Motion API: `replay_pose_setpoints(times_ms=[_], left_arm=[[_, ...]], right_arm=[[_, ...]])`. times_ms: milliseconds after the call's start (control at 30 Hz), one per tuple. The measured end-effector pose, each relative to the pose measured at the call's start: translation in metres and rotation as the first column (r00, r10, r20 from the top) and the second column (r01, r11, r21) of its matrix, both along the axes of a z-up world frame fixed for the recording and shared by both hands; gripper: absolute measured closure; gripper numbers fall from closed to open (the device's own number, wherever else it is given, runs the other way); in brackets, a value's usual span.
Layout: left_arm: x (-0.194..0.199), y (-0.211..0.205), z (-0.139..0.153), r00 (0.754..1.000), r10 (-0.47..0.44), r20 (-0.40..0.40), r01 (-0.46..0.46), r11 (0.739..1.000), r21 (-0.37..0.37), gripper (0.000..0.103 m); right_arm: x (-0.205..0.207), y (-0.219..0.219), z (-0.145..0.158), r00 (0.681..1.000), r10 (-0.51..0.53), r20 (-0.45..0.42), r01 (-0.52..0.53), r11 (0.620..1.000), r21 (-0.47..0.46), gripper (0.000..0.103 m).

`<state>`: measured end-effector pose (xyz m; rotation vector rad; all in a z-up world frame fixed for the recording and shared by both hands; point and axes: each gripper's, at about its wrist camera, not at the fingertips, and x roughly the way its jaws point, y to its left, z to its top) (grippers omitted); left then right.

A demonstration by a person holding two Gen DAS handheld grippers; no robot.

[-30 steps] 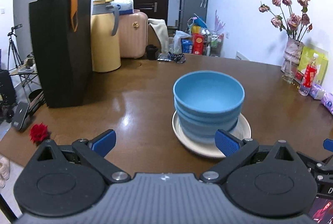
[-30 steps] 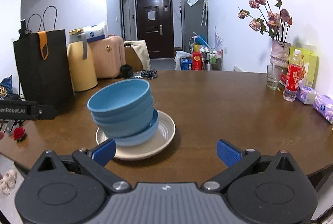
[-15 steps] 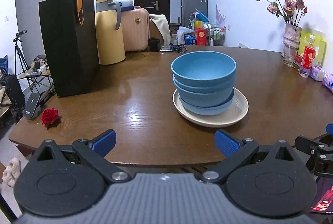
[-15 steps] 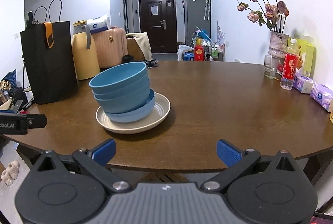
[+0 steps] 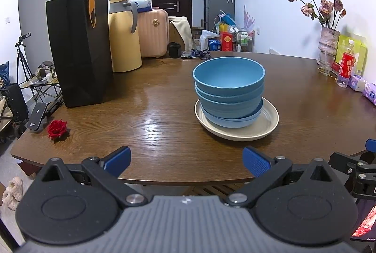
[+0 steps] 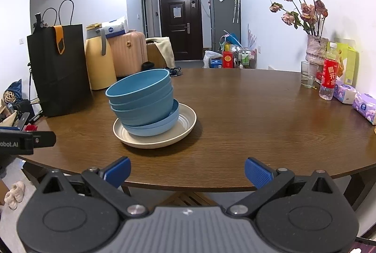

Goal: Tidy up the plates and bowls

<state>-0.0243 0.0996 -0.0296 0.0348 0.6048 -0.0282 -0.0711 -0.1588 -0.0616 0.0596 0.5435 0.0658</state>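
Standing near the front of the round wooden table (image 5: pixel 150 98), a stack of blue bowls (image 5: pixel 229 91) sits on a cream plate (image 5: pixel 270 128). The upper three bowls are darker blue and nested closely, and the lowest one is paler and wider; in the right wrist view the stack of blue bowls (image 6: pixel 141 100) leans a little to the left on the cream plate (image 6: pixel 185 126). The left gripper (image 5: pixel 186 160) hangs at the near edge of the table, with its jaws spread wide and nothing between them. The right gripper (image 6: pixel 186 170) is also at the near edge, its jaws equally wide apart and empty. Both are well apart from the plate. At the left side of the table stands a black paper bag (image 5: pixel 78 48), and just beside it a yellow thermos jug (image 5: pixel 124 41). A red rose (image 5: pixel 57 128) lies near the left edge of the table. On the far right are a vase of dried flowers (image 6: pixel 315 48), a glass (image 6: pixel 309 74) and a bottle with red label (image 6: pixel 329 74).
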Motion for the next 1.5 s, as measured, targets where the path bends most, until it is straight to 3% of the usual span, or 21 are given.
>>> replay_pose_setpoints(times_ms=[1500], left_arm=[[-0.011, 0.006, 0.003, 1.0, 0.012, 0.004, -0.012, 1.0, -0.009, 0.0]], right_arm=[[-0.006, 0.002, 0.006, 1.0, 0.001, 0.012, -0.001, 1.0, -0.006, 0.0]])
